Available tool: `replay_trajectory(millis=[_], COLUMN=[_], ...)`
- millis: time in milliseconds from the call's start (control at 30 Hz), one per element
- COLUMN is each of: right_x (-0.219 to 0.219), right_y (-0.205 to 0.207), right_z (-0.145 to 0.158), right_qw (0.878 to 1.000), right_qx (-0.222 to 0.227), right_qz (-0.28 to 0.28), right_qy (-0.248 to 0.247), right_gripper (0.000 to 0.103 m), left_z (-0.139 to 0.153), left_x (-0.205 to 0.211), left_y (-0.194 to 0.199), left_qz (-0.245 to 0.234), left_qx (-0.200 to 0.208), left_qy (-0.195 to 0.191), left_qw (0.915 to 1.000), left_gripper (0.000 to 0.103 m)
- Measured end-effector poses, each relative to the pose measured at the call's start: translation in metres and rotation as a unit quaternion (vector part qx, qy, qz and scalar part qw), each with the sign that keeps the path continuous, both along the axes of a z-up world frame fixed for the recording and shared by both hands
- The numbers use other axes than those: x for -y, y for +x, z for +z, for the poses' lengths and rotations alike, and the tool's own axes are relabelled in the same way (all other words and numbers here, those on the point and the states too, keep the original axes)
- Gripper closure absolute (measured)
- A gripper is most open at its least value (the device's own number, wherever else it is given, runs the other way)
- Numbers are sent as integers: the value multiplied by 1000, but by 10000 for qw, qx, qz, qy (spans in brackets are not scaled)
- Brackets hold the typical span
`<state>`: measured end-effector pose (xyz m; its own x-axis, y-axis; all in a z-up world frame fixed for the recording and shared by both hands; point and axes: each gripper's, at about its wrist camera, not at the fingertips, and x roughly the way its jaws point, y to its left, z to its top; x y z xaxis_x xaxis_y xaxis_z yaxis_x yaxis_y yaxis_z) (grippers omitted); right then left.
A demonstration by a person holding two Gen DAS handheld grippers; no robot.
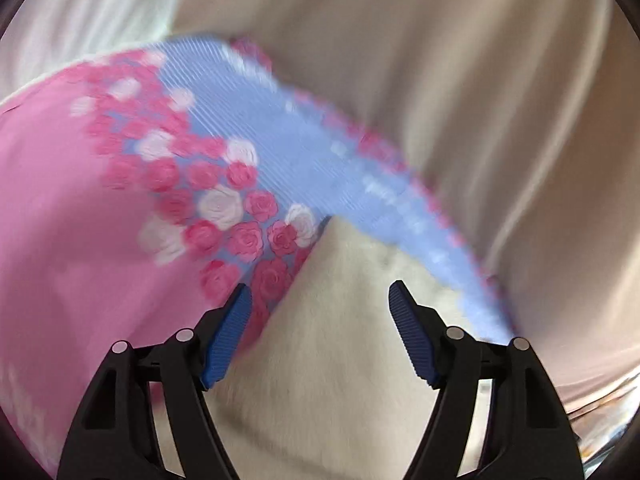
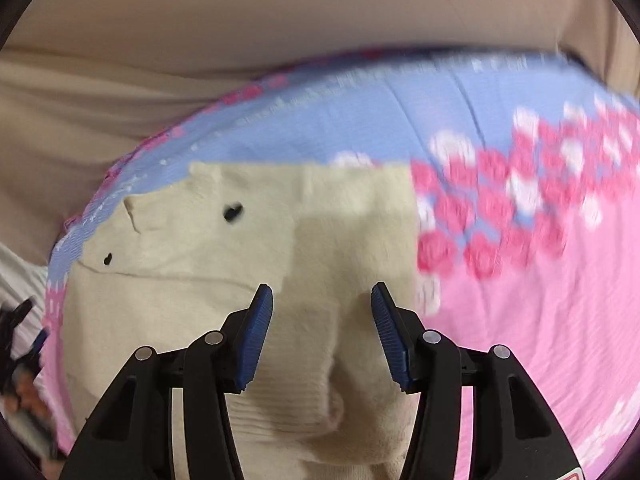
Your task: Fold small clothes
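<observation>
A cream knit garment [image 2: 248, 240] with two small black marks lies on a pink and blue mat with rose print [image 2: 520, 280]. My right gripper [image 2: 322, 300] is open, its blue pads just above the garment's ribbed lower part. In the left wrist view my left gripper [image 1: 320, 300] is open over a corner of the cream garment [image 1: 332, 344], with the mat [image 1: 80, 240] to its left and a blue band running behind. Neither gripper holds anything. Both views are blurred.
Beige bedding or sheet [image 1: 480, 100] surrounds the mat, also in the right wrist view [image 2: 280, 12]. White fabric [image 1: 80, 12] lies at the upper left of the left wrist view. A dark object [image 2: 20, 340] shows at the left edge of the right wrist view.
</observation>
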<state>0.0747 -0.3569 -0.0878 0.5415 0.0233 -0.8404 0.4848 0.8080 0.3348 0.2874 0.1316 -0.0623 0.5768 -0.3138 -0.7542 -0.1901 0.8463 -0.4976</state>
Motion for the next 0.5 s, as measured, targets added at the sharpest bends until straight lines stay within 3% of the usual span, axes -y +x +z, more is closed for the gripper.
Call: replay_trajectory(millis=[33,67,100,333,400,467,500], right_x=[-5,-7,-13,-2,12,24,28], right_y=[0,1,6,19,34,48,43], right_z=[-1,-4,-3,61,44,-4,-14], right_qw=[9999,9994,9988,9925,9953,9992,9995], right_qx=[91,158,134,1119,785,13,130], right_qz=[97,239,415,410,374,359,269], right_qy=[84,177,226,-291,-434,-171,34], right_gripper=[56,76,96,97,97,95,92], left_z=[-14,-25,-34,-5,-7,-25,-30], left_x=[5,11,17,14,14,15,16], left_y=[15,27,37,46,53,59,63], left_qz=[-116,-307,-458,-174,-25,-69,-89], left_qx=[-267,-448,-637,-76,-38,-346,-489], left_qy=[-22,-150,-180,-139,145,342,397], left_qw=[9996,9984,9968,9997,9999,9988,9980], left_gripper=[56,78,91,97,101,100,100])
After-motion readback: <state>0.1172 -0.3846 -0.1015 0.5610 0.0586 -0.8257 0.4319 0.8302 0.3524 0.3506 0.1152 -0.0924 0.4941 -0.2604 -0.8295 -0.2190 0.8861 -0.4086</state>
